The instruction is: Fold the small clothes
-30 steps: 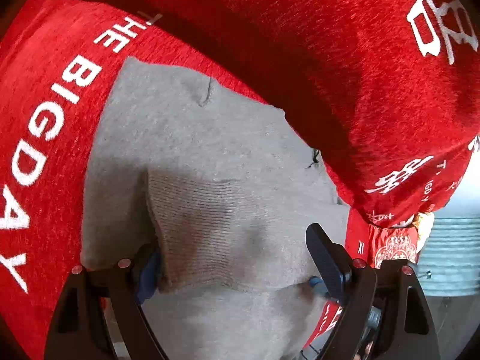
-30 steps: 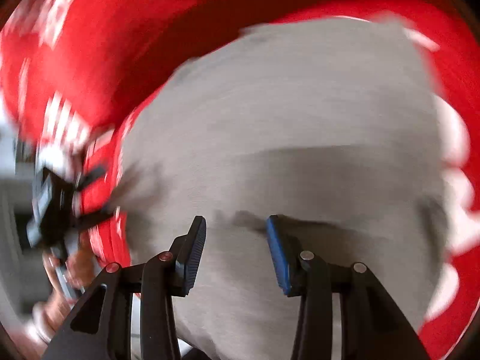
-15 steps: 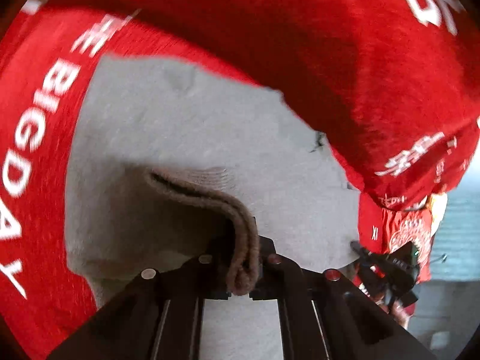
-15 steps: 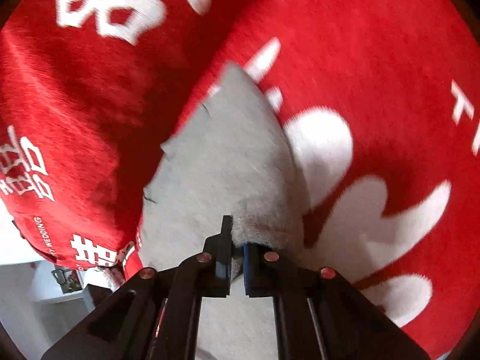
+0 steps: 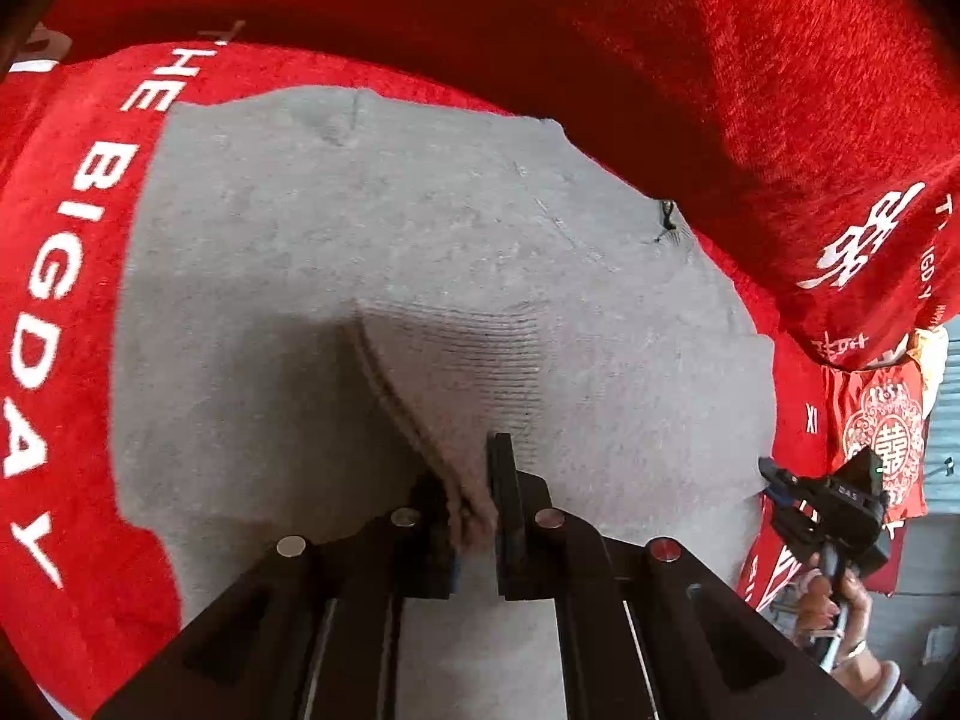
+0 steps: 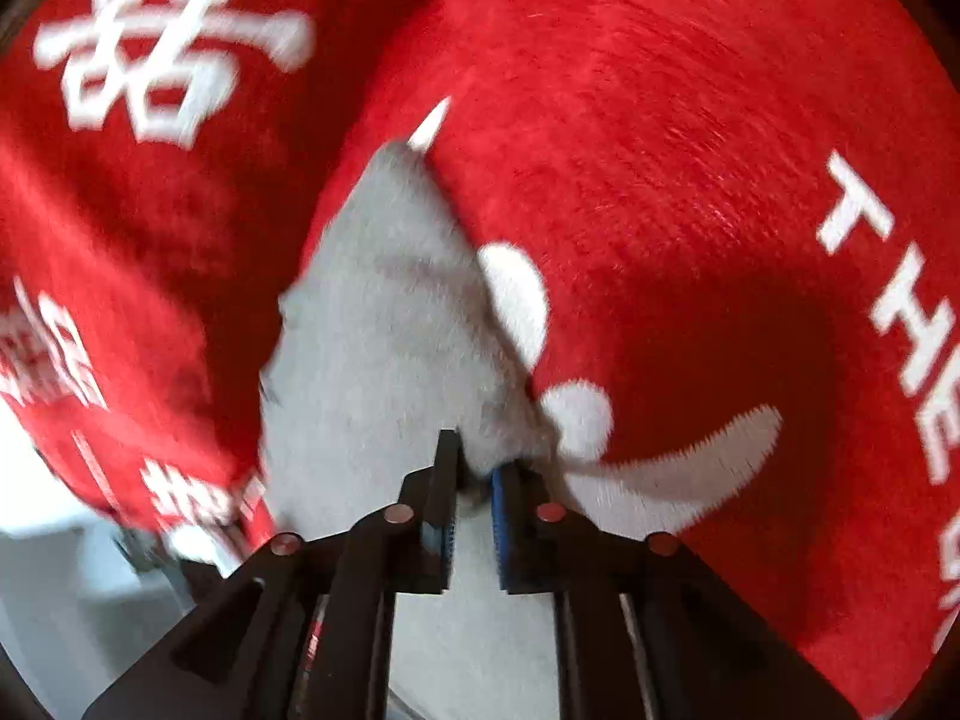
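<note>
Left wrist view: a fold of the grey knit garment (image 5: 420,252) was under way on the red cloth (image 5: 720,60).
The left gripper (image 5: 474,516) was clamped tight on the ribbed hem (image 5: 462,360). The right gripper (image 6: 474,498), at the garment's opposite edge, was easing open with grey fabric between its fingers (image 6: 501,516), seemingly still caught. Next, probably: carry the pinched edge across, lay it flat.

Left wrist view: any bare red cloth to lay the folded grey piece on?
Bare red cloth lies left of the grey garment, over the white lettering. To the right it is crowded: draped red fabric and the right gripper border the garment.
</note>
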The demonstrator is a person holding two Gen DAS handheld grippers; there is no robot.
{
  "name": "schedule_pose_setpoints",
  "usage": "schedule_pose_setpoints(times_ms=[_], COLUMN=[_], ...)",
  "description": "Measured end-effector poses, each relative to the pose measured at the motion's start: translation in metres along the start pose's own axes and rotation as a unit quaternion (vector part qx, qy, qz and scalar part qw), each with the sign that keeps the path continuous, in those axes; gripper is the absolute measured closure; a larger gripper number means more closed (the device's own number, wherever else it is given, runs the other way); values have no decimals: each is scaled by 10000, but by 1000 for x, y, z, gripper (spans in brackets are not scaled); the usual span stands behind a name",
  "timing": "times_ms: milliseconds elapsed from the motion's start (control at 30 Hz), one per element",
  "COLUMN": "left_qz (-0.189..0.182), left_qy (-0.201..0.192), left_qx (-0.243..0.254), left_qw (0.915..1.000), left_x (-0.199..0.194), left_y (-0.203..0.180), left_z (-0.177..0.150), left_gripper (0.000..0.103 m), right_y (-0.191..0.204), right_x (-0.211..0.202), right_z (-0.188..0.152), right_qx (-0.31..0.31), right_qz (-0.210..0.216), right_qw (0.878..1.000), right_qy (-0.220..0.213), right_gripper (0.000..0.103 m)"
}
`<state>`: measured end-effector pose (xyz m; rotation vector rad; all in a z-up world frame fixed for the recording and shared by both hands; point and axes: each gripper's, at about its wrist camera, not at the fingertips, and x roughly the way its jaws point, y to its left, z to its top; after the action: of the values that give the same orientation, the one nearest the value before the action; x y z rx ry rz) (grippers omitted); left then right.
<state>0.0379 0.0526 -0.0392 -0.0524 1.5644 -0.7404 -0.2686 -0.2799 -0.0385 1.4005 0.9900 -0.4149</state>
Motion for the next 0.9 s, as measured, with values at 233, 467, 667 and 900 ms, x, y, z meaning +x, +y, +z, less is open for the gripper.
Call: schedule_pose_setpoints(times_ms=[233, 467, 667, 900], left_qz=[248, 367, 260, 694], left_qy=[11, -15, -278, -212], left_qx=[212, 209, 395, 270], left_qw=[9995, 9991, 9985, 9970], left_x=[4, 6, -2, 11], left_y=[-8, -13, -34, -19], left_z=[4, 4, 10, 13], left_gripper=[96, 96, 96, 94], right_y=[45, 52, 73, 54], right_x=[-30, 36, 22, 31], right_z=[21, 80, 77, 83], right_qx=[-1022, -996, -1904, -1773], right_qz=[-401, -960, -1581, -1735], right_qw=[9924, 9900, 9675, 9673], right_qy=[-556, -263, -524, -524], right_gripper=[45, 95, 96, 95])
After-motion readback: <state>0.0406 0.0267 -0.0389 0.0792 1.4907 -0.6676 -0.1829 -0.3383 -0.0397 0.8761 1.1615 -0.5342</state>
